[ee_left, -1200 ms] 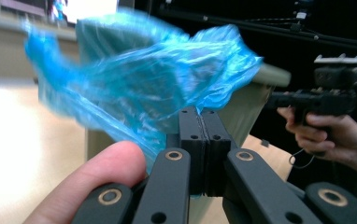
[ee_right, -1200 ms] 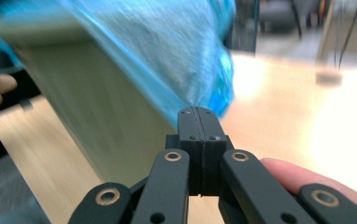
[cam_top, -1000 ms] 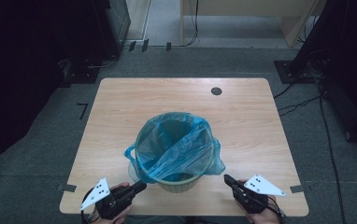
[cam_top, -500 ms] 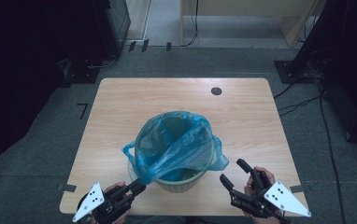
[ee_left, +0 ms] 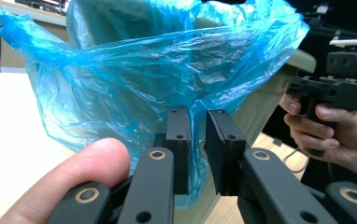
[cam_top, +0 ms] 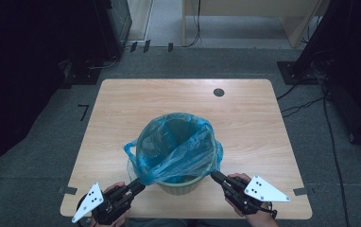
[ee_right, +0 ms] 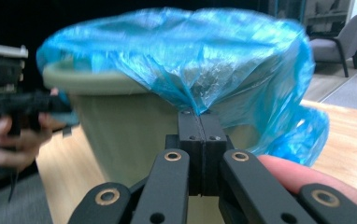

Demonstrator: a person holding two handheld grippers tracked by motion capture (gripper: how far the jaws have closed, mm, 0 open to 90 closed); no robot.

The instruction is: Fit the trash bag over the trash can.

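While blue bag (cam_top: 178, 151) drapes bin (cam_top: 181, 187), right gripper (ee_right: 200, 122) pinches its edge; left gripper (ee_left: 197, 140) jaws straddle film, slightly apart

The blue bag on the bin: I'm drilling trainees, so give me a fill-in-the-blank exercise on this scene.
1. The bag is coloured ____.
2. The bag lines a pale green ____.
3. The right gripper has its jaws ____ on the bag's edge.
4. The bin stands on a wooden ____.

Missing words: blue; bin; shut; table
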